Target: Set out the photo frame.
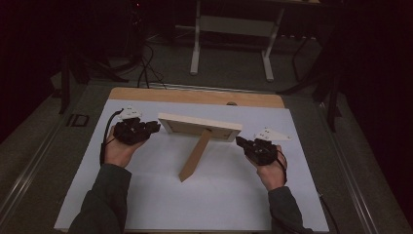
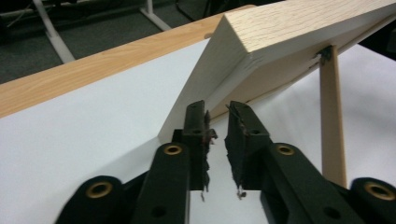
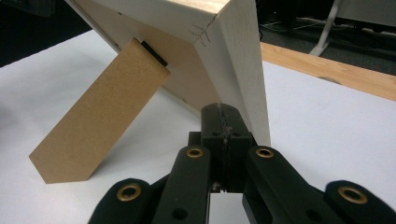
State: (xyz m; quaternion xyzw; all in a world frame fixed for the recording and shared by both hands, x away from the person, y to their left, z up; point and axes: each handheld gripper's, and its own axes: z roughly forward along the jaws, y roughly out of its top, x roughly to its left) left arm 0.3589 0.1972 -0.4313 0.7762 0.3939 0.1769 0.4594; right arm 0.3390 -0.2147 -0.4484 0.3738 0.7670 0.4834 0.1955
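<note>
Wooden picture frame (image 1: pixel 199 126) upright between narrow-gapped left tongs (image 1: pixel 155 127) and closed right tongs (image 1: pixel 239 141).

High view overhead, gripper views close, sharing frame (image 1: pixel 199 126)

The picture frame (image 1: pixel 199 126) is pale, matt wood with visible grain; its prop leg (image 1: pixel 194 158) looks like brown fibreboard. A smooth white sheet (image 1: pixel 219 195) covers the wood-look surface (image 1: pixel 195 96).
</note>
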